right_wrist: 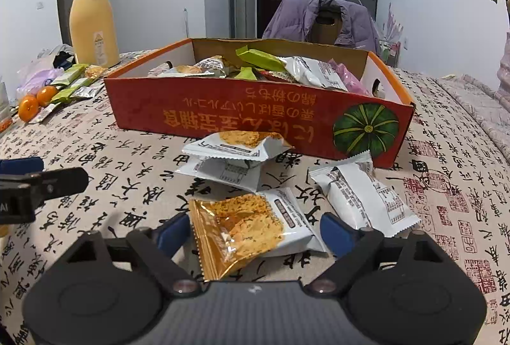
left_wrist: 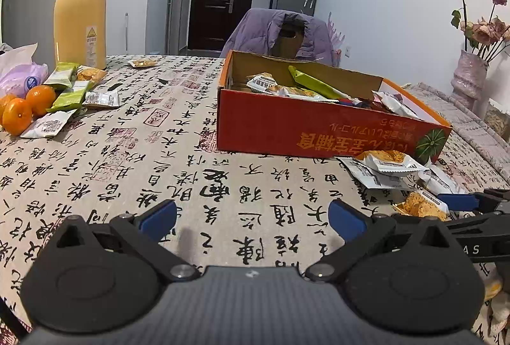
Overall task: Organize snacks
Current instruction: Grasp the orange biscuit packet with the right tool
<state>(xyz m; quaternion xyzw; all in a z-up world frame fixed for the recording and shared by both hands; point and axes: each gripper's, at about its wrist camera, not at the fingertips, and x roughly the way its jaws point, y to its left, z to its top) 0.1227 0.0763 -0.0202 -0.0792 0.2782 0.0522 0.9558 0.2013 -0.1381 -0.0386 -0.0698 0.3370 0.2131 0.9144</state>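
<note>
A red cardboard box (left_wrist: 287, 128) (right_wrist: 223, 112) on the table holds several snack packets. My right gripper (right_wrist: 255, 228) is open, its jaws on either side of an orange-and-white snack packet (right_wrist: 242, 227) lying on the cloth; I cannot tell if the pads touch it. This packet also shows in the left wrist view (left_wrist: 420, 204). More white packets (right_wrist: 236, 147) (right_wrist: 363, 195) lie between it and the box. My left gripper (left_wrist: 251, 217) is open and empty over bare cloth, left of the right gripper.
A yellow thermos (left_wrist: 79, 10) stands at the far left. Oranges (left_wrist: 28, 106), green and white snack packets (left_wrist: 73, 90) and a plastic bag (left_wrist: 19, 74) lie beside it. A vase of dried roses (left_wrist: 468, 77) stands at the right. A chair with a purple jacket (left_wrist: 280, 32) is behind the box.
</note>
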